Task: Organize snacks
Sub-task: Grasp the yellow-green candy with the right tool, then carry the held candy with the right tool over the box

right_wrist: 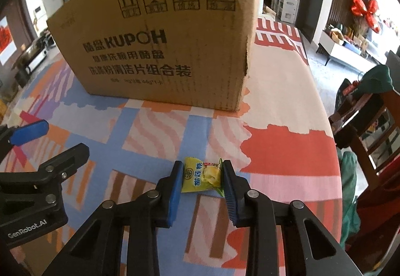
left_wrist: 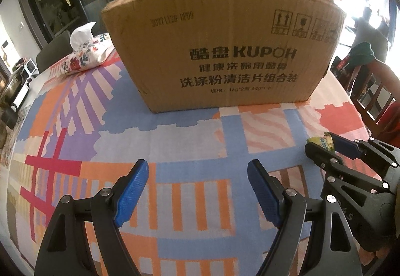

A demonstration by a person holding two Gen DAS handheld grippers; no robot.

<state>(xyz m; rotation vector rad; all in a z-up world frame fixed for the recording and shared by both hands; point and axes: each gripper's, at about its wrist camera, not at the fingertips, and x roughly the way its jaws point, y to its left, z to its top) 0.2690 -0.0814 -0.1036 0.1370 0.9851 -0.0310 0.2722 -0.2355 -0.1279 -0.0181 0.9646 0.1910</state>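
Note:
A small yellow candy packet (right_wrist: 202, 178) sits between the blue pads of my right gripper (right_wrist: 202, 176), which is shut on it just above the patterned tablecloth. The packet also shows in the left wrist view (left_wrist: 321, 143), at the right gripper's tips. My left gripper (left_wrist: 197, 176) is open and empty over the tablecloth, to the left of the right gripper. A brown KUPOH cardboard box (left_wrist: 220, 46) with an open top stands in front of both grippers; it also shows in the right wrist view (right_wrist: 160, 43). Its inside is hidden.
A floral tissue pouch (left_wrist: 85, 53) lies left of the box. The round table's cloth (left_wrist: 190, 141) runs to an edge on the right (right_wrist: 325, 126). Wooden chairs (right_wrist: 370, 121) with clothes on them stand beyond that edge.

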